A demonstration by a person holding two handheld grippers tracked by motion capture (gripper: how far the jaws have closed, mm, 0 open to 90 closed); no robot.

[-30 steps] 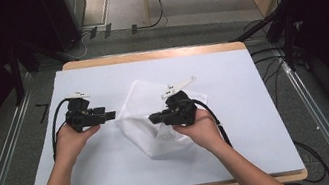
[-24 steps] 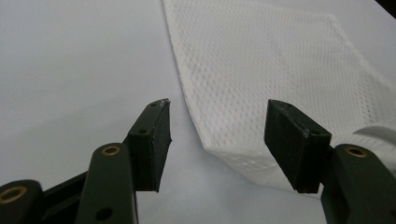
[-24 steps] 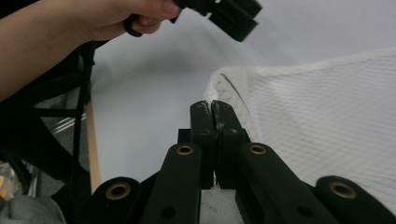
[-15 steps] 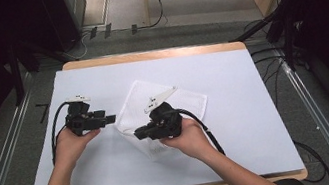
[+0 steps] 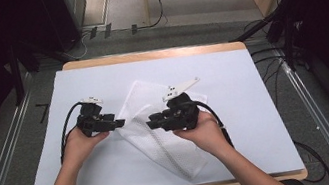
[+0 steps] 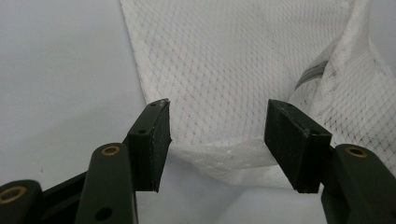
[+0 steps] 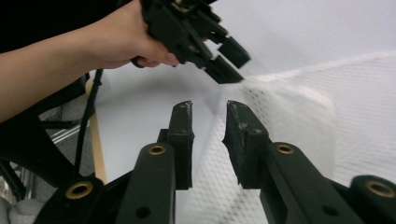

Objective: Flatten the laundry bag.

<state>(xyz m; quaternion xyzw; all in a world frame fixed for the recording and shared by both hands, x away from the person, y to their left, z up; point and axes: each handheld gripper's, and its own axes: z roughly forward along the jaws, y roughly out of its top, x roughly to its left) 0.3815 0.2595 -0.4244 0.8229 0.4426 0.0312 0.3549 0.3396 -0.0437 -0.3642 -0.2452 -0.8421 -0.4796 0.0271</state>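
1. Left gripper (image 5: 119,124) hovers with jaws wide apart at the edge of a white mesh laundry bag (image 5: 159,134), unpinched, folded at the middle of the white-covered tabletop (image 5: 231,76).
2. Right gripper (image 5: 151,122) faces it over the bag; its jaws have just been opening, a narrow gap, nothing gripped.

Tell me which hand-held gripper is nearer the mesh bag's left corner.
Left. The left hand-held gripper straddles that corner of the mesh bag; the right hand-held gripper hovers over its middle.
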